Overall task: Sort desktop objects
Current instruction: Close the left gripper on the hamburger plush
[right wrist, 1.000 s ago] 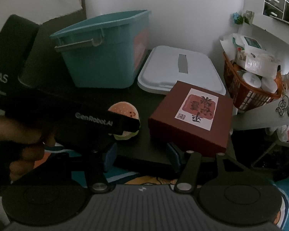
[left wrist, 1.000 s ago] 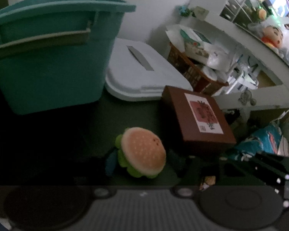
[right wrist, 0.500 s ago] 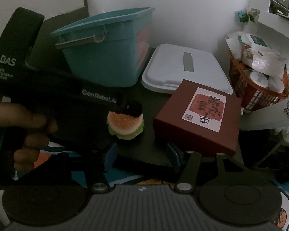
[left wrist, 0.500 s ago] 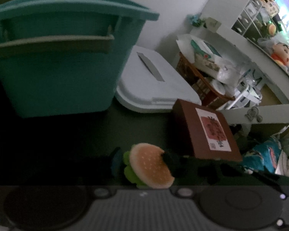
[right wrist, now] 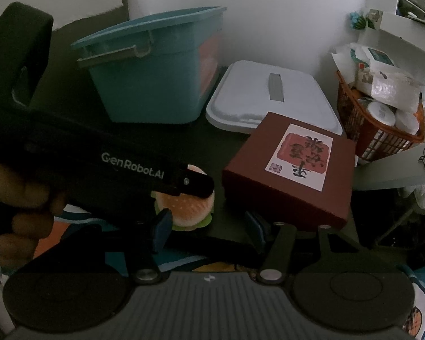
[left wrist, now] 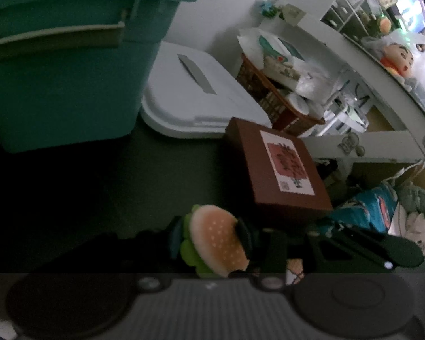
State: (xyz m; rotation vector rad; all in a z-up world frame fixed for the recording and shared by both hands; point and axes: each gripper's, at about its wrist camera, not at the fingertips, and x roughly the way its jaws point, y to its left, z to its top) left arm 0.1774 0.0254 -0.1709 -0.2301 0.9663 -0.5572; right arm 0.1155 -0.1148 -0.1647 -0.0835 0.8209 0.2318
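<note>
Clamping one plush burger (left wrist: 216,236) between its pads, left hand-held gripper (left wrist: 212,235) has just been closing; toy sits low over the dark bench (left wrist: 133,175), near its front edge. Right hand-held gripper (right wrist: 209,226) hangs open, nothing between its two blue pads (right wrist: 161,228). Counted on the bench: one teal bin (right wrist: 155,73), one white lid (right wrist: 272,96), one maroon box (right wrist: 291,167). One orange basket (right wrist: 365,130) beside the bench.
</note>
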